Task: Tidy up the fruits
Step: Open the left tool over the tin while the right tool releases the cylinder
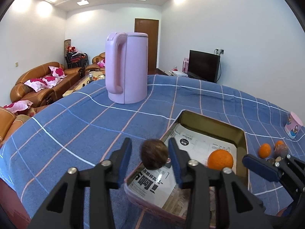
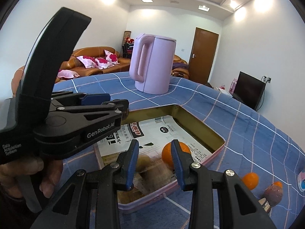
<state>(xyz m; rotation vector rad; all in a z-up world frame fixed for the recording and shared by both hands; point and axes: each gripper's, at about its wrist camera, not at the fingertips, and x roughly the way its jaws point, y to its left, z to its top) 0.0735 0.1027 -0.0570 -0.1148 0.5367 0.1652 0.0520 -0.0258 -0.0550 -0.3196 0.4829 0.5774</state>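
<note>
Left wrist view shows the left gripper (image 1: 150, 160) with its jaws apart around a brown fruit (image 1: 154, 154); the blurred fruit touches neither pad and appears to be dropping over the tin tray (image 1: 211, 121). One large orange (image 1: 220, 159) already lies in the tray at about four o'clock from the brown fruit. The right gripper (image 2: 154, 162) hovers over the tray's near end, jaws narrowly parted and empty. Still out on the blue checked cloth (image 1: 76, 126), at three o'clock of the tray: two small oranges (image 2: 250, 181) and one purplish fruit (image 2: 273, 195). Roughly two of five fruits seem sorted. One pink kettle (image 1: 126, 67) stands at twelve o'clock.
</note>
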